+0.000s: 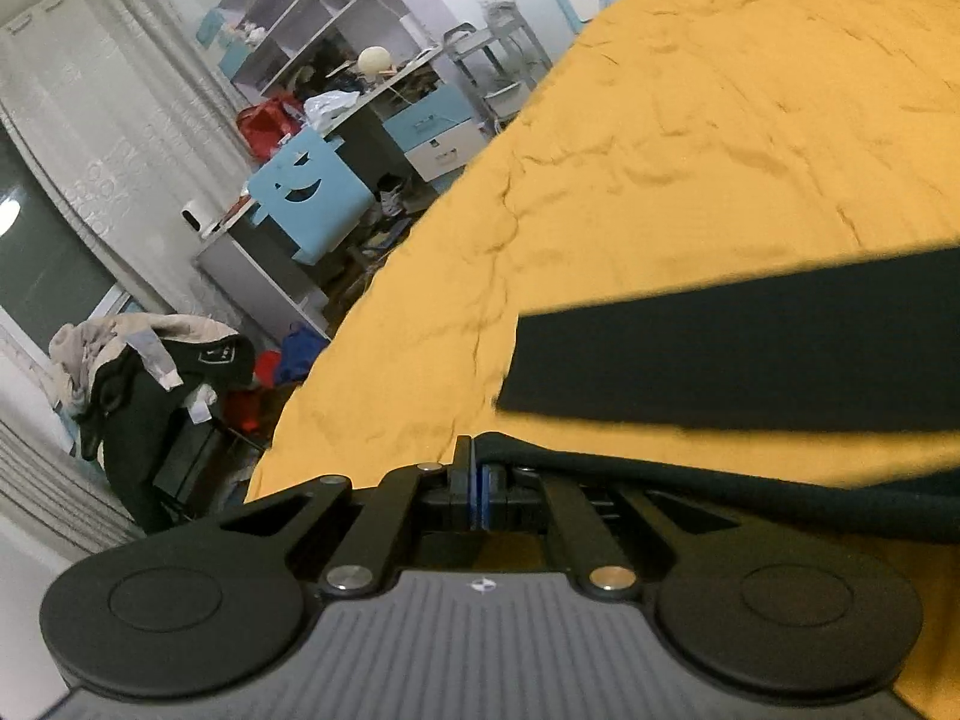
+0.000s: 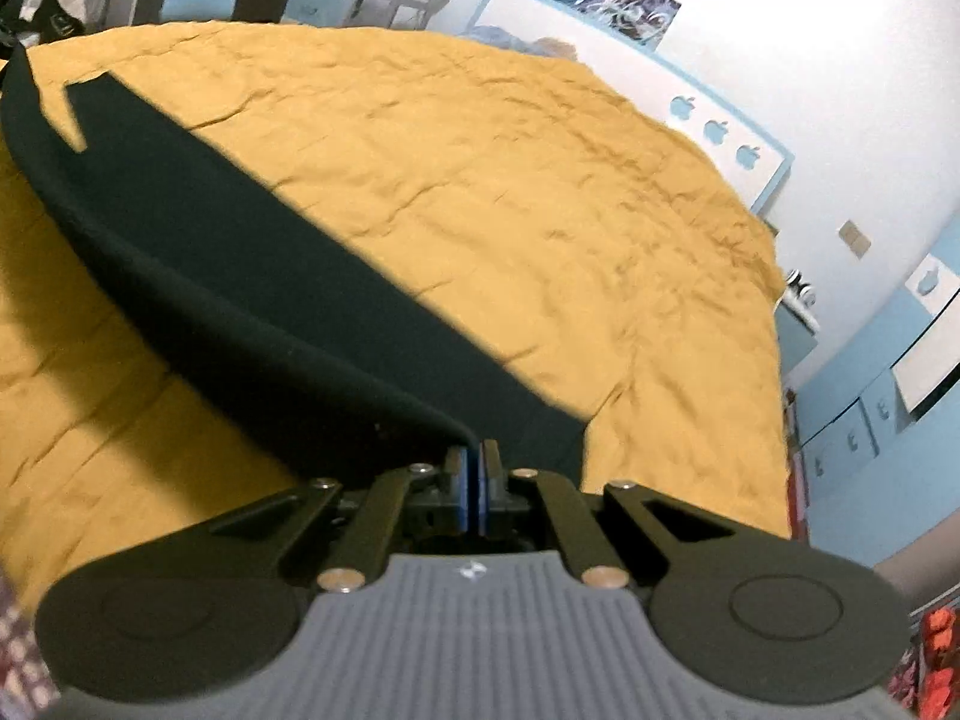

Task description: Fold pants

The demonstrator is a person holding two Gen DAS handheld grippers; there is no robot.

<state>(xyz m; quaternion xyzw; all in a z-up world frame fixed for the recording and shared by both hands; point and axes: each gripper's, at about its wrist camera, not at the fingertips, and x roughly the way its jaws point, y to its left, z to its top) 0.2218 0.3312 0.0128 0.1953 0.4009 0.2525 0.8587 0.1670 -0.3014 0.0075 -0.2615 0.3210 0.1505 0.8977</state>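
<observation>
Both the black two-finger left gripper (image 1: 478, 468) and right gripper (image 2: 474, 471) are clamped on dark cloth between blue pads.

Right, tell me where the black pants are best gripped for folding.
Along the thick hemmed edge, one end in each gripper, as now: the left gripper and right gripper each pinch that edge of the pants from the near side. The edge spans between them, and the cloth drapes onto the yellow bedspread.

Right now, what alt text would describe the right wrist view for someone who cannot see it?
The right tool is shut on the edge of black pants, which stretch away over a wrinkled yellow bedspread. White walls and blue furniture stand behind.
</observation>
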